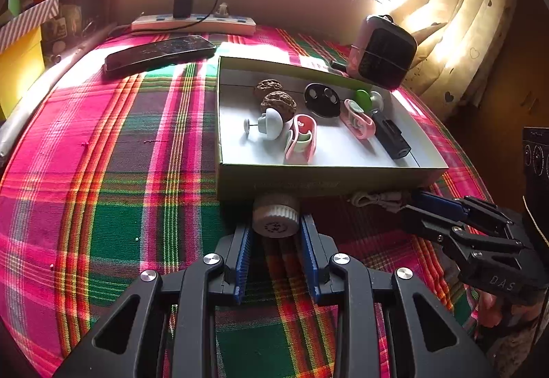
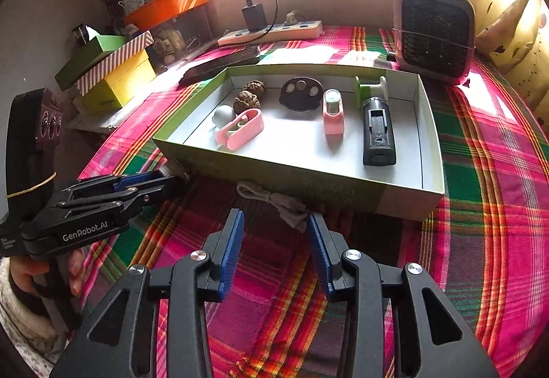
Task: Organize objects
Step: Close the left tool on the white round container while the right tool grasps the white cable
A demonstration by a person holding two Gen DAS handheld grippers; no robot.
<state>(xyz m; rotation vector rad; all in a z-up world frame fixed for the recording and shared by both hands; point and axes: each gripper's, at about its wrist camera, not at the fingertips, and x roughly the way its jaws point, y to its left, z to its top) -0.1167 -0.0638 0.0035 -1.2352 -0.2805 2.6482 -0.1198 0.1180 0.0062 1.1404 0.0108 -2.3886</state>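
Right now the left gripper [image 1: 276, 230] is squeezing a small round knob [image 1: 275, 219] with a ridged white edge, just in front of the box [image 1: 329, 179]. The right gripper [image 2: 276, 233] has its fingers apart and holds nothing; a bundled grey cable [image 2: 274, 201] lies just past its tips, at about 12 o'clock (close to the box wall).

Inside the box sit two walnuts [image 1: 274, 96], pink clips [image 1: 300, 139], a dark round disc [image 1: 322, 100] and a black block [image 1: 391, 136].

The knob is round and smooth, so I think it could slip out or roll off when lifted over the wall. It could also bump the wall and push the box. The right fingers may catch only a loop of the cable.

At 11 o'clock, farther back, lie a phone [image 1: 159, 53] and a power strip [image 1: 194, 22].
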